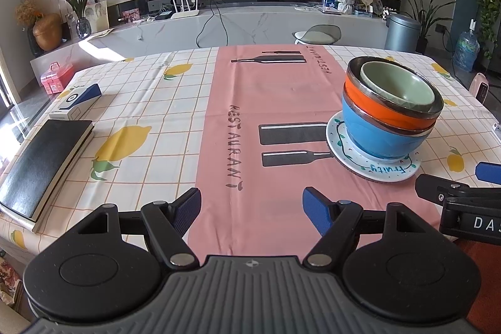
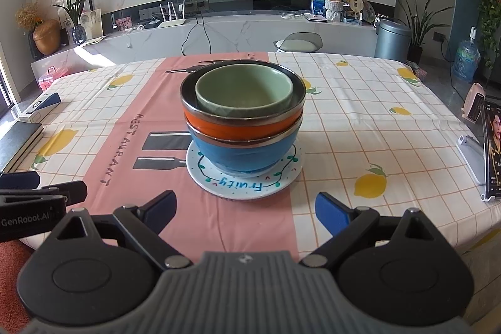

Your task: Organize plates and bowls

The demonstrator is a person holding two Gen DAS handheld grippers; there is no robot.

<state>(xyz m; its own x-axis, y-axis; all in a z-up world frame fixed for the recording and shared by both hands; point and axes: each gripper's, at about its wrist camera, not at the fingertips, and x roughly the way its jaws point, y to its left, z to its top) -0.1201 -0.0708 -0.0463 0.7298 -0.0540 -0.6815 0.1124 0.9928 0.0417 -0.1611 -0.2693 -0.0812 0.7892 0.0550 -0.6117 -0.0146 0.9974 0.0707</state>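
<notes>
A stack stands on the table: a white plate (image 2: 219,187) lettered "Fruity", on it a blue bowl (image 2: 244,152), an orange bowl (image 2: 235,127) with a steel rim, and a small green bowl (image 2: 244,89) nested on top. The same stack shows at the right of the left wrist view: plate (image 1: 382,169), blue bowl (image 1: 375,133), orange bowl (image 1: 382,108), green bowl (image 1: 397,83). My left gripper (image 1: 252,210) is open and empty, left of the stack. My right gripper (image 2: 245,213) is open and empty, just in front of the plate.
A black notebook (image 1: 43,165) and a white-and-blue box (image 1: 75,102) lie at the table's left. A phone on a stand (image 2: 488,152) is at the right edge. The lemon-print tablecloth (image 1: 175,102) covers the table. A chair (image 2: 297,43) stands behind.
</notes>
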